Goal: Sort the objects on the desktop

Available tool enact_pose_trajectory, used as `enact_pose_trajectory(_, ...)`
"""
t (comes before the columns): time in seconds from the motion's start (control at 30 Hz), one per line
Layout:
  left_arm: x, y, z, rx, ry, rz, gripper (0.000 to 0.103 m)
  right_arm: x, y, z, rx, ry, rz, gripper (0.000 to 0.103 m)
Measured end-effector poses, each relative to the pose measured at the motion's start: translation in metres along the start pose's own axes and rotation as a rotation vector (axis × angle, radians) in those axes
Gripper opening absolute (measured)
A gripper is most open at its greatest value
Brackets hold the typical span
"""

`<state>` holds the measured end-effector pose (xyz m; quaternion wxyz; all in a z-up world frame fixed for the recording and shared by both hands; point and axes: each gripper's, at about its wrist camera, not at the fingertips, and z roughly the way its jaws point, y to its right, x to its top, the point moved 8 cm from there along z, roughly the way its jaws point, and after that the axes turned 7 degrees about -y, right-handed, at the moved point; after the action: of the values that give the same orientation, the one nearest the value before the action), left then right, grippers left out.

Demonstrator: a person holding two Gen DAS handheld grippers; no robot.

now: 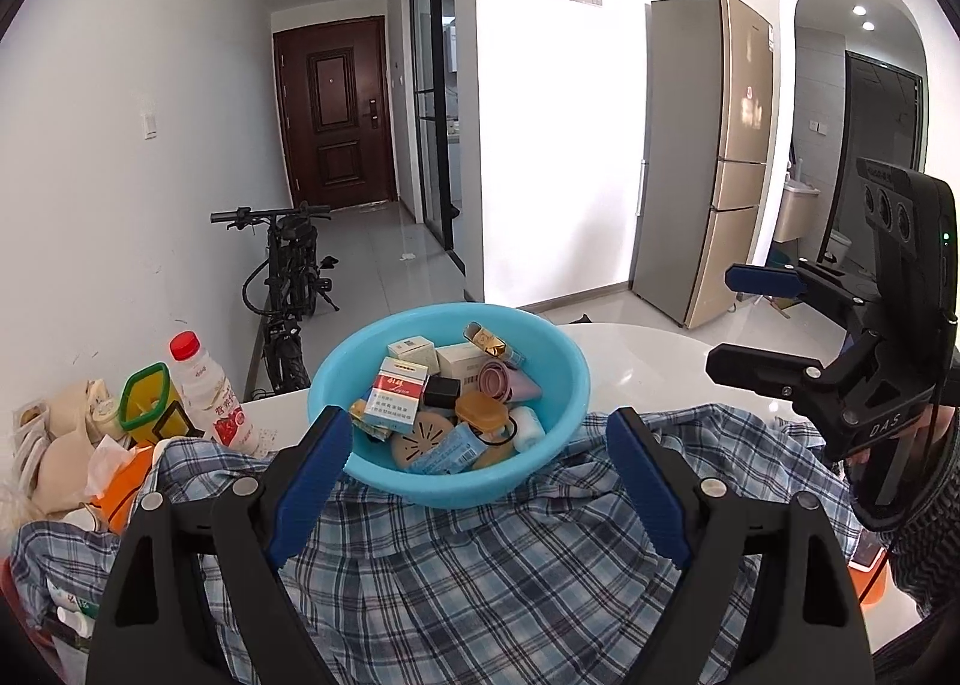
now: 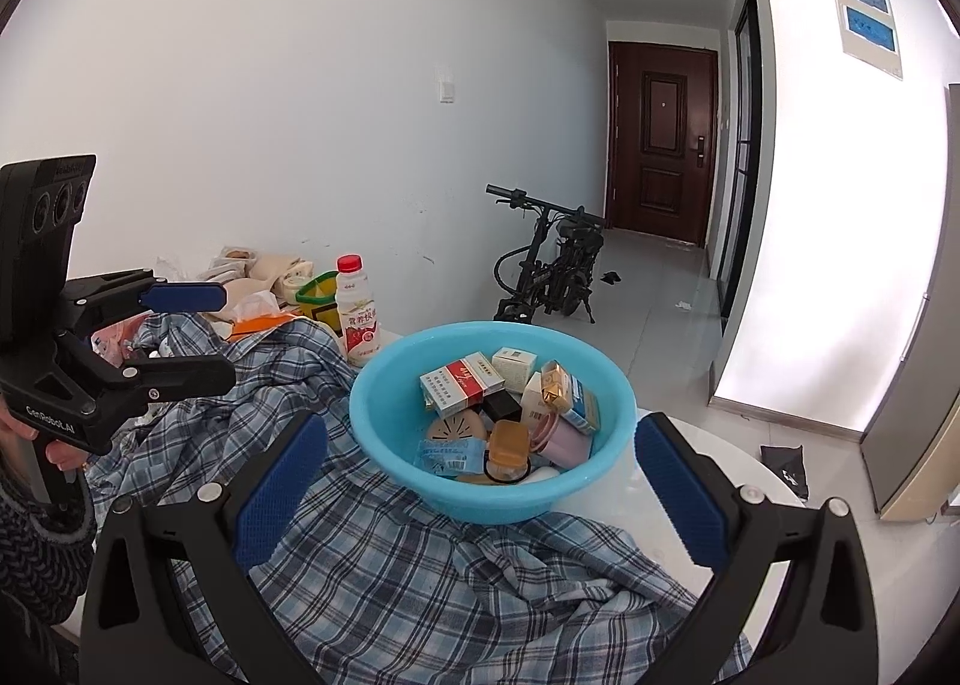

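A light blue basin [image 1: 444, 316] [image 2: 390, 457] stands on a blue plaid shirt [image 1: 480, 577] [image 2: 420, 577] spread over a white table [image 1: 648, 361]. Inside lie several small items: a red-and-white cigarette pack [image 1: 396, 388] [image 2: 462, 379], white boxes, a gold-wrapped piece, a pink case, an amber block. My left gripper [image 1: 480, 481] [image 2: 229, 335] is open, hovering above the shirt short of the basin, nothing between its blue pads. My right gripper [image 2: 480, 493] [image 1: 720, 320] is open wide on the basin's near right side, also holding nothing.
A red-capped milk bottle [image 1: 210, 397] [image 2: 357, 313], a yellow-and-green container [image 1: 147, 403], beige bags and an orange item crowd the table's left by the wall. Beyond the table are a folding bicycle [image 1: 288, 277], a fridge [image 1: 702, 156] and a hallway door.
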<state>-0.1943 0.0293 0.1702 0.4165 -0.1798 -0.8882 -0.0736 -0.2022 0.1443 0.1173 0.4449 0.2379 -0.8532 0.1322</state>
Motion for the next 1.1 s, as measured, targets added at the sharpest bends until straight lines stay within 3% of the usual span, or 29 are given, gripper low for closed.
enact_pose_trajectory(0.47, -0.043, 0.025, -0.028, -0.018, 0.010, 0.022, 0.089, -0.027, -0.017, -0.038, -0.015, 0.057, 0.021, 0.102)
enact_pose_trajectory(0.73, -0.065, 0.027, -0.033, 0.014, 0.018, 0.003, 0.090, -0.045, -0.026, -0.055, -0.035, 0.113, 0.040, 0.102)
enact_pose_trajectory(1.1, -0.103, 0.014, -0.022, 0.014, 0.009, -0.095, 0.093, -0.068, -0.029, -0.051, -0.044, 0.131, 0.097, 0.102)
